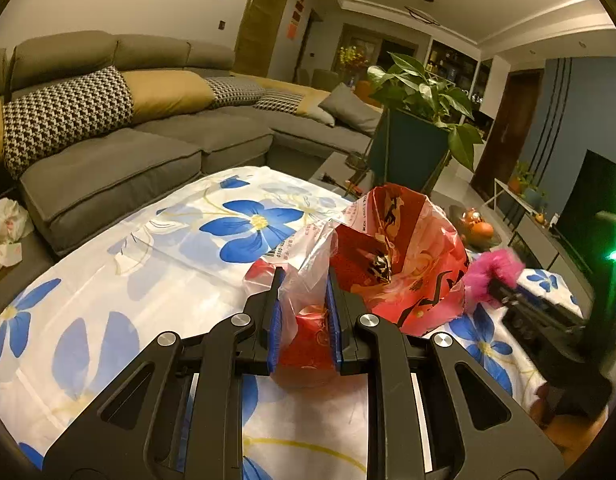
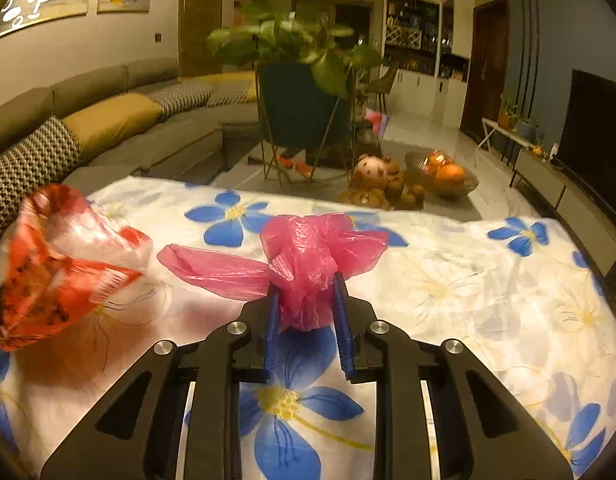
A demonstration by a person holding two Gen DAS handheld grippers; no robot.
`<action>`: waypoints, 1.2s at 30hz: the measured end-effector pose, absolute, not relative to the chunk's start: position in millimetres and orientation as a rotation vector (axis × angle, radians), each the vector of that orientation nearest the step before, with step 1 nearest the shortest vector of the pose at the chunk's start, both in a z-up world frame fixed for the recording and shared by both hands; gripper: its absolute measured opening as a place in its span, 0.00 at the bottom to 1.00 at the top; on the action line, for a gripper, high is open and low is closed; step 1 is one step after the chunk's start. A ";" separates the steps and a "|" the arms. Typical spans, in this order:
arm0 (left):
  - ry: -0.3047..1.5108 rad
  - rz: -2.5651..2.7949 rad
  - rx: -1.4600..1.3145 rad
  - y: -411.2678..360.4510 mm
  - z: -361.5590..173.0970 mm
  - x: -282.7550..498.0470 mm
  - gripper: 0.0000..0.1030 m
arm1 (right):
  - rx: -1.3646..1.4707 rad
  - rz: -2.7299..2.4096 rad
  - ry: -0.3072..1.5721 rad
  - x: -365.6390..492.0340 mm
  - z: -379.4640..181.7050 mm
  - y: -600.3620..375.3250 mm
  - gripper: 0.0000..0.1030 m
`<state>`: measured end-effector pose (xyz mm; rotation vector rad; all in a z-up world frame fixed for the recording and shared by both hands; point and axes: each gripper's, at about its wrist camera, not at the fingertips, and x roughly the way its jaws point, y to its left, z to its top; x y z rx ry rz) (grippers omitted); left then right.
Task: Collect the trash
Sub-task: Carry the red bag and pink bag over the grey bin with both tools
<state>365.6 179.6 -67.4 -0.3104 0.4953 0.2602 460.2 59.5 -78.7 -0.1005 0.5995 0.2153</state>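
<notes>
**Both grippers loaded, pink scrap not yet in the bag**

The left gripper (image 1: 304, 312) is clamped on the rim of a red-and-clear printed plastic bag (image 1: 400, 264), holding it up over the table with its mouth gaping toward the right. Something dark and crumpled lies inside the bag; I judge it to be trash already collected, though what it is cannot be told. The right gripper (image 2: 306, 308) pinches a crumpled pink thin-film plastic bag (image 2: 312, 256), lifted just above the white tablecloth with blue flowers (image 2: 448, 280), one loose tail trailing left. In the left wrist view the pink bundle (image 1: 494, 274) sits just beside the red bag's opening, near but not inside.

So the task looks partway through: the collecting bag is open and held, one piece is in hand, and the drop into the bag is not yet done. The cloth around the grippers shows no other loose litter. Crumpled white paper or tissue (image 1: 6, 232) lies beside the grey sofa (image 1: 120, 168) at the far left and may still need gathering.

Writing: the red bag carries a barcode with digits ending "010", a weight mark that seems to read "500g", and small printed characters too distorted to read. No brand name is legible.
</notes>
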 end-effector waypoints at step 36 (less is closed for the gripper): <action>0.433 -0.281 -0.133 -91.2 1.1 256.4 0.18 | 0.000 -0.058 0.327 193.0 4.4 -204.7 0.24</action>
